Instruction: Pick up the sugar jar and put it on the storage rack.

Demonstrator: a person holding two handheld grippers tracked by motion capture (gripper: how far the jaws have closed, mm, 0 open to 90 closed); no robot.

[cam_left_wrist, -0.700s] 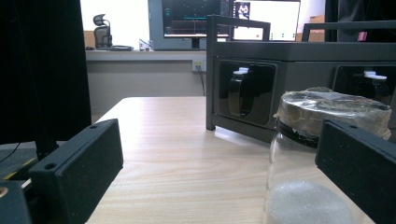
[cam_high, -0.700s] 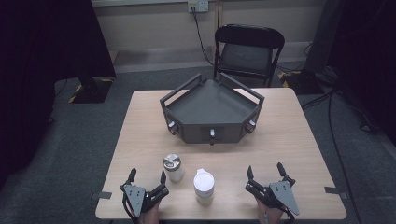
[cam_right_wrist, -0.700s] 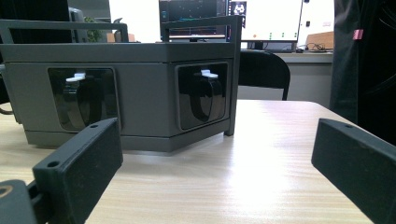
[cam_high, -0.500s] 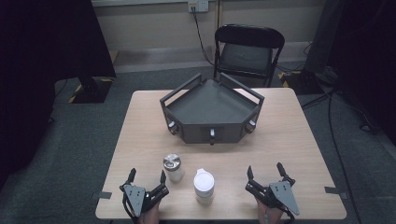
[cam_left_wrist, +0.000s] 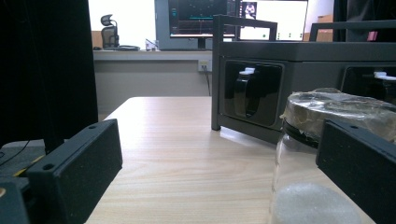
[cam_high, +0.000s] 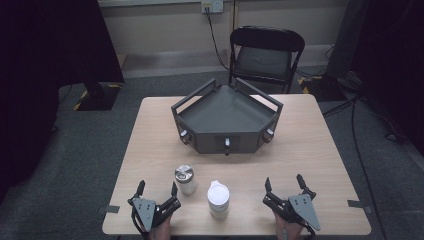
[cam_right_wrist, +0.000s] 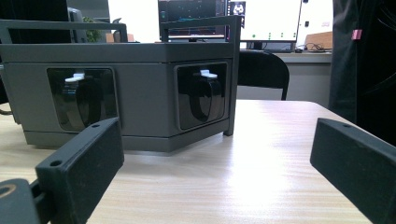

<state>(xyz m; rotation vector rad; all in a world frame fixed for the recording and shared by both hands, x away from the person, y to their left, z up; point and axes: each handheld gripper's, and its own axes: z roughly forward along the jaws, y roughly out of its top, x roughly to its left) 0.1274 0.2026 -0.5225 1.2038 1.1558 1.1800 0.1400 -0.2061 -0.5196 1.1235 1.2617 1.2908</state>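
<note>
A small clear jar with a foil-covered top (cam_high: pixel 184 179) (cam_left_wrist: pixel 322 154) stands on the wooden table (cam_high: pixel 150 135), just ahead and right of my left gripper (cam_high: pixel 157 189) (cam_left_wrist: pixel 219 179), whose jaws are open and apart from it. A white lidded cup (cam_high: pixel 218 199) stands between the two grippers near the front edge. My right gripper (cam_high: pixel 284 183) (cam_right_wrist: pixel 217 175) rests at the front right, open, with bare table between its jaws. A dark grey angular tray (cam_high: pixel 227 122) (cam_right_wrist: pixel 140 93) with side handles and recessed knobs sits mid-table.
A black folding chair (cam_high: pixel 265 55) stands beyond the table's far edge. Cables run across the grey floor at right. Monitors on a desk (cam_left_wrist: pixel 233 18) glow in the background. Bare tabletop lies to either side of the tray.
</note>
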